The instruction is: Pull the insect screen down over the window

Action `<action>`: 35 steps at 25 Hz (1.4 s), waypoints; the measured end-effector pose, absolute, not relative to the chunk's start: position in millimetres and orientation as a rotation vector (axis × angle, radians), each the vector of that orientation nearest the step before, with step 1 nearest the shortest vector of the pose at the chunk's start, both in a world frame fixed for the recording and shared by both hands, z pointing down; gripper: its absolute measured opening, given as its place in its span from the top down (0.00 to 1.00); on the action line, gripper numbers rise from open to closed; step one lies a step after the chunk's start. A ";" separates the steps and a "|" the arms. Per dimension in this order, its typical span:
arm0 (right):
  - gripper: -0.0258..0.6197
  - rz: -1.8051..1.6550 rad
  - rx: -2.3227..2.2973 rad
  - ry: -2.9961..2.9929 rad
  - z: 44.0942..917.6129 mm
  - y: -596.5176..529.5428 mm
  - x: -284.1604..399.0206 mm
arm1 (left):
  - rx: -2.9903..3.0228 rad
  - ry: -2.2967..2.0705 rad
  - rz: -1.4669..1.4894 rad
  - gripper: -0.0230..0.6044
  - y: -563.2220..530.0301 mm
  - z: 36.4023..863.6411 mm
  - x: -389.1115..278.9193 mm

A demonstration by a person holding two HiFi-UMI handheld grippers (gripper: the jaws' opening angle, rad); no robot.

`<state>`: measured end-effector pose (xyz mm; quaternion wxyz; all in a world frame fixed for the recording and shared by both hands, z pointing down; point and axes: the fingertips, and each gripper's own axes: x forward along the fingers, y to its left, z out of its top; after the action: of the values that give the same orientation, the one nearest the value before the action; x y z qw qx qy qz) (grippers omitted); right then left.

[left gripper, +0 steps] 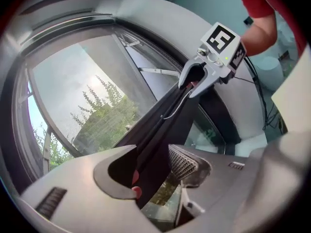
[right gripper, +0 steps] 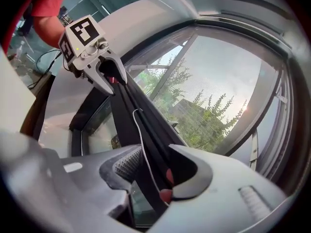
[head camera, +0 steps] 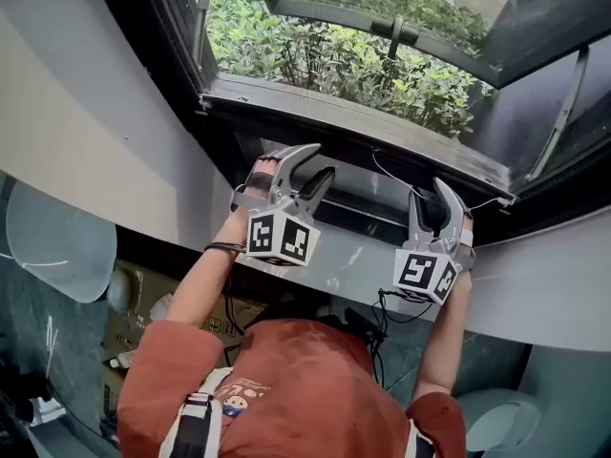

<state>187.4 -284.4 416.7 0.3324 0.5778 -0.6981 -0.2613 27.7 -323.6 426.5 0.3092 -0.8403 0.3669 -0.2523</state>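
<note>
Black pull bar (left gripper: 156,127) of the insect screen (right gripper: 214,106) stretched across the window (head camera: 344,103) opening, between both grippers. Clamped near one end in the closed jaws of the left gripper (head camera: 321,160), near the other in those of the right gripper (head camera: 430,195). Thin white cord (right gripper: 141,144) lying along the bar by the right jaws.

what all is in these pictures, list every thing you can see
window frame: 1, dark, around the opening
open sash: 1, dark-framed, swung outward, top right
bushes: many, green, outside
pull bar: 1, black, across the window
cord: 1, white, along the pull bar
cardboard box: 1, brown, lower left
shirt: 1, red, bottom centre
left gripper: 1, grey, closed on the pull bar
right gripper: 1, grey, closed on the pull bar
</note>
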 end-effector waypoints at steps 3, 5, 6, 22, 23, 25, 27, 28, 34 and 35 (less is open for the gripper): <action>0.69 -0.700 1.585 -1.843 410.6 -276.8 188.3 | -2.318 1.046 -0.551 0.64 -316.6 420.5 24.3; 0.69 -0.710 1.623 -1.850 409.0 -272.0 188.3 | -2.375 1.090 -0.490 0.64 -312.9 418.8 22.0; 0.69 -0.707 1.636 -1.855 409.4 -269.6 188.5 | -2.398 1.109 -0.469 0.64 -311.0 419.0 21.1; 0.69 -0.499 1.809 -2.061 418.2 -232.6 180.0 | -2.657 1.346 -0.167 0.64 -282.2 427.9 2.6; 0.69 -0.478 1.821 -2.082 419.6 -230.4 178.5 | -2.662 1.357 -0.157 0.64 -279.9 429.3 0.5; 0.69 -0.443 1.841 -2.119 423.0 -226.2 175.8 | -2.672 1.379 -0.139 0.64 -273.7 432.1 -3.9; 0.69 -0.418 1.853 -2.148 426.3 -222.3 174.0 | -2.678 1.397 -0.128 0.64 -267.9 436.8 -7.5; 0.69 -0.407 1.860 -2.161 427.7 -220.5 173.4 | -2.679 1.406 -0.130 0.64 -265.8 439.6 -9.0; 0.69 -0.322 1.960 -2.251 427.2 -212.5 172.1 | -2.679 1.465 -0.066 0.64 -257.2 446.2 -15.9; 0.69 -0.327 1.965 -2.255 430.0 -210.2 172.9 | -2.676 1.465 -0.065 0.64 -255.5 446.1 -15.7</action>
<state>172.9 -210.2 430.0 0.0665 0.6515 -0.7479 -0.1085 -15.7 -255.5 446.1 0.0449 -0.8760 0.4797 -0.0212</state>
